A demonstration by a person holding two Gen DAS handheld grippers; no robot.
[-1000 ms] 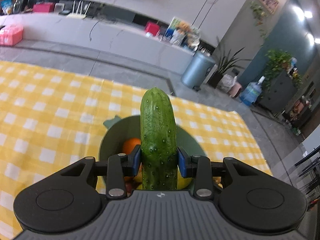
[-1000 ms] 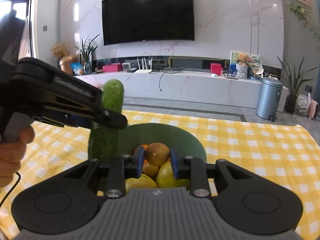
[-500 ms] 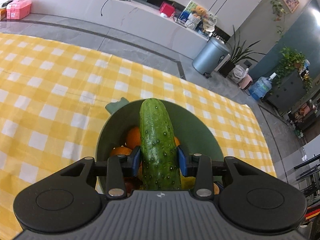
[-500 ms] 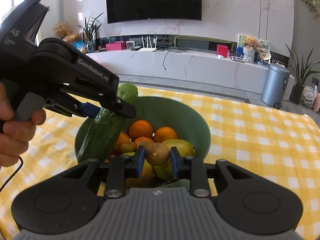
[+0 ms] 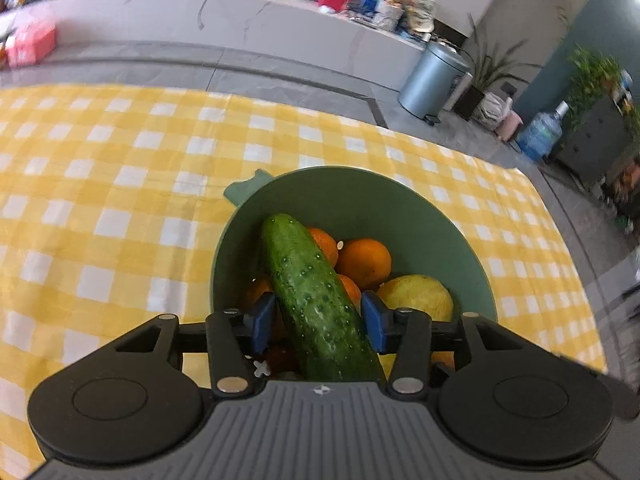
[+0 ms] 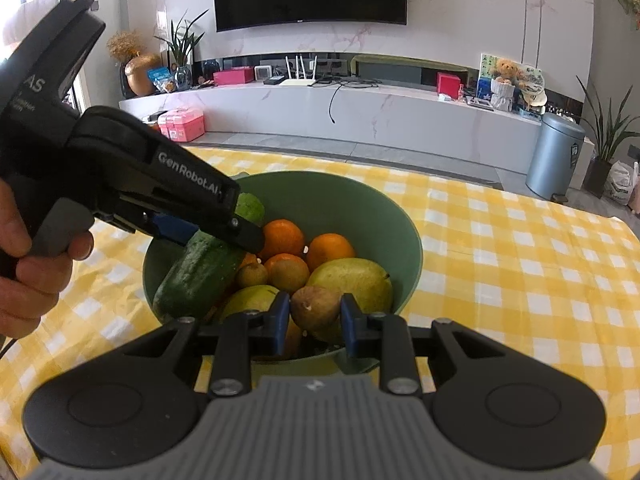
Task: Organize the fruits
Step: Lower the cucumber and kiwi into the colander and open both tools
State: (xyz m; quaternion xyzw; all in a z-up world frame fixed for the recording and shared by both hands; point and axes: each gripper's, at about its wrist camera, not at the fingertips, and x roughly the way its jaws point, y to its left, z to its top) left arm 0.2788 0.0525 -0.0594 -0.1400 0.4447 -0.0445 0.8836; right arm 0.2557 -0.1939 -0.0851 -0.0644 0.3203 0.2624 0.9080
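Observation:
A green bowl (image 5: 340, 176) (image 6: 344, 204) on the checked cloth holds oranges (image 6: 330, 250) and yellow-green pears (image 6: 354, 280). A dark green cucumber (image 5: 312, 292) (image 6: 200, 276) lies slanted on the fruit inside it. My left gripper (image 5: 319, 324) (image 6: 224, 236) straddles the cucumber, and its jaws are opening. A gap shows beside the left pad (image 5: 262, 322). My right gripper (image 6: 314, 320) is shut on a small brown fruit (image 6: 316, 306) just above the bowl's near rim.
A yellow-and-white checked tablecloth (image 5: 120, 184) covers the table, whose far edge drops to a grey floor. A person's hand (image 6: 24, 272) holds the left gripper's handle at the left. A metal bin (image 6: 554, 152) stands on the floor beyond the table.
The left gripper came down with the cucumber into the bowl. Its pads have spread and the cucumber has tipped over to the left. The right gripper sank nearer the bowl with the brown fruit.

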